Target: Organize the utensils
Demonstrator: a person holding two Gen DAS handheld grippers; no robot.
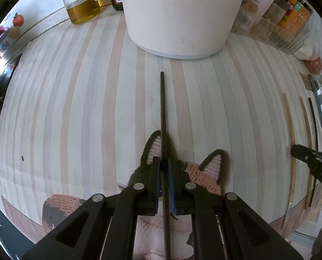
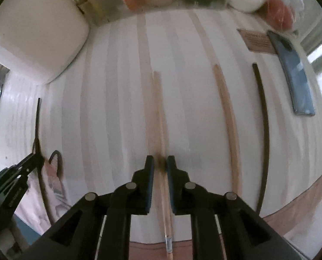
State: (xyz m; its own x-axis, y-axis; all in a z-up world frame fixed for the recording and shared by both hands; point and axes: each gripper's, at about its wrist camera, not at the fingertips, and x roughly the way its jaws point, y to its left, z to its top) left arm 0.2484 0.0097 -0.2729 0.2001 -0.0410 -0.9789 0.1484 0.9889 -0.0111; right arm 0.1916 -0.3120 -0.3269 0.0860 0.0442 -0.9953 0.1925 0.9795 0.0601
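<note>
Chopstick (image 1: 163, 112) clamped in left gripper (image 1: 164, 164), pointing forward.

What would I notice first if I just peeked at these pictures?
First, the left gripper pinching a thin black chopstick that points at a big white round container on the striped tablecloth. Next, the right gripper straddling a light wooden chopstick, with another wooden chopstick and another black chopstick lying to its right.

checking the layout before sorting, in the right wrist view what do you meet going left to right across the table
left gripper holding a black chopstick → wooden chopstick between the right gripper fingers → second wooden chopstick → black chopstick on the table → phone
</note>
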